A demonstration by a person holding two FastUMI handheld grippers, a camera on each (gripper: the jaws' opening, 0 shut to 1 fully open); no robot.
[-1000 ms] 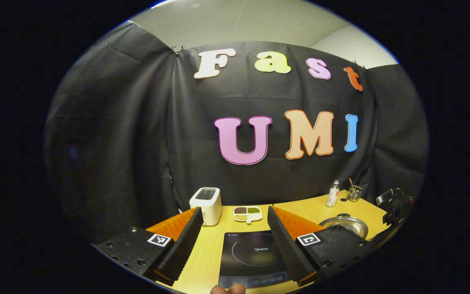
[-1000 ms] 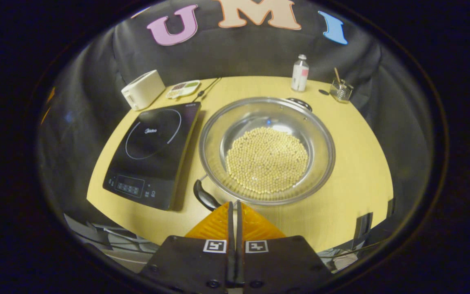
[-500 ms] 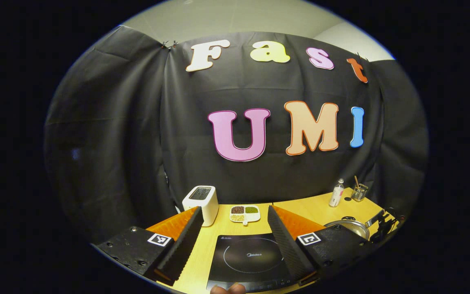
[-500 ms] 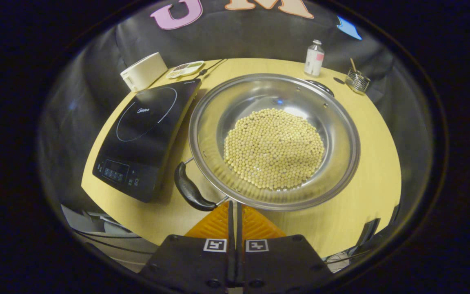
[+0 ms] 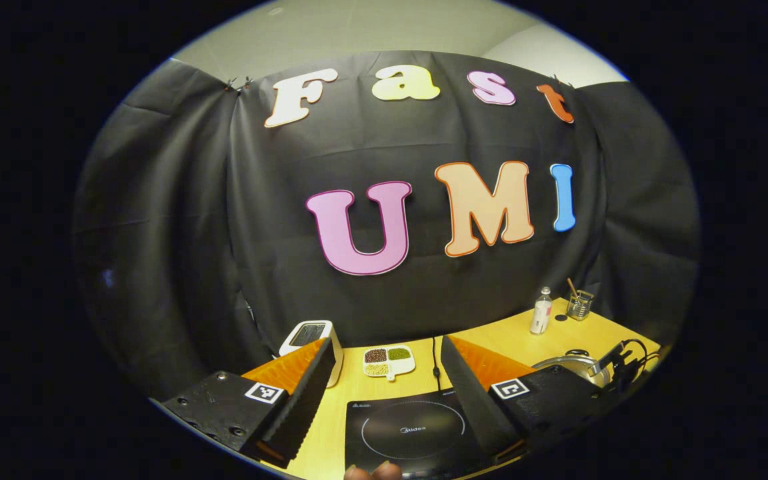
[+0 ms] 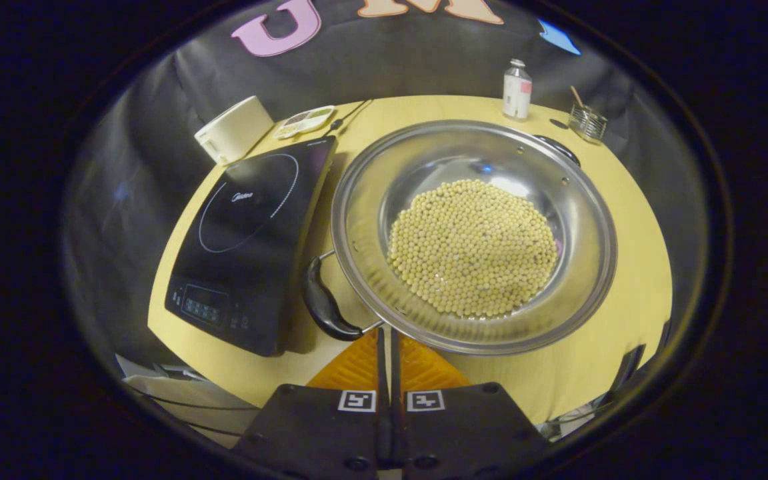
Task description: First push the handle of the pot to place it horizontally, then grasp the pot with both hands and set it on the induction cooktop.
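The right gripper point(image 6: 386, 333) has its fingers closed together, empty, tips just beside the pot point(image 6: 474, 233) handle point(image 6: 323, 303). The pot (full of beans) stands on the table point(image 6: 624, 280) beside the induction cooktop point(image 6: 251, 233). The left gripper point(image 5: 384, 350) is wide open above the cooktop

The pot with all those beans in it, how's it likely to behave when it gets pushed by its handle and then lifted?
The pot looks stiff polished steel, so it would probably slide and turn on the table. The heap of beans likely makes it heavy; tilted, they may roll and shift. Its curved black handle looks smooth, so the shut right tool might slip off.
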